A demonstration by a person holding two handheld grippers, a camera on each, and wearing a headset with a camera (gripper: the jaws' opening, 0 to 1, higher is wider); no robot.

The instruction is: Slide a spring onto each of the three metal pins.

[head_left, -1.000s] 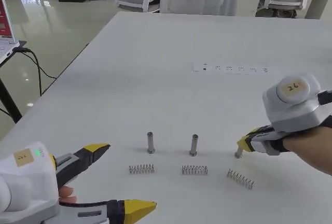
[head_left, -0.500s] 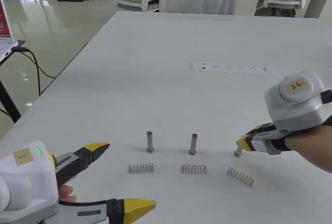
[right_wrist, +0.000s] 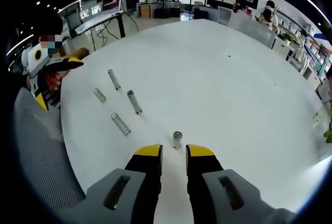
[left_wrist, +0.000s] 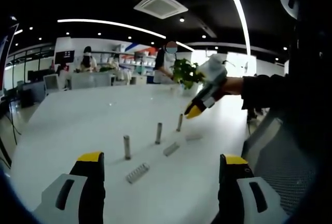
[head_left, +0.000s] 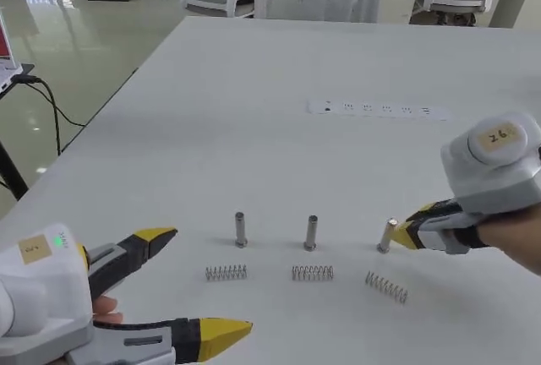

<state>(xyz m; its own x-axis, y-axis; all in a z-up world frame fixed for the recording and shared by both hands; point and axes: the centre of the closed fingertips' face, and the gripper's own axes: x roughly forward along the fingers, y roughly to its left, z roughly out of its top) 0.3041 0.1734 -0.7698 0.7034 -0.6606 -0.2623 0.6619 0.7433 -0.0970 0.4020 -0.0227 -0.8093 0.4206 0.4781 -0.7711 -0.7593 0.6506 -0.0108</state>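
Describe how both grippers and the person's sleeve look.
The left gripper and the right gripper both have pale grey-white housings and dark fingers with yellow tips. Each carries a tan sticker with handwritten marks; the left one also has a green light. The right arm wears a dark sleeve.

The left gripper (head_left: 203, 281) runs off the head view's bottom left corner. In the left gripper view the farthest spring (left_wrist: 194, 137) is only a faint blur.
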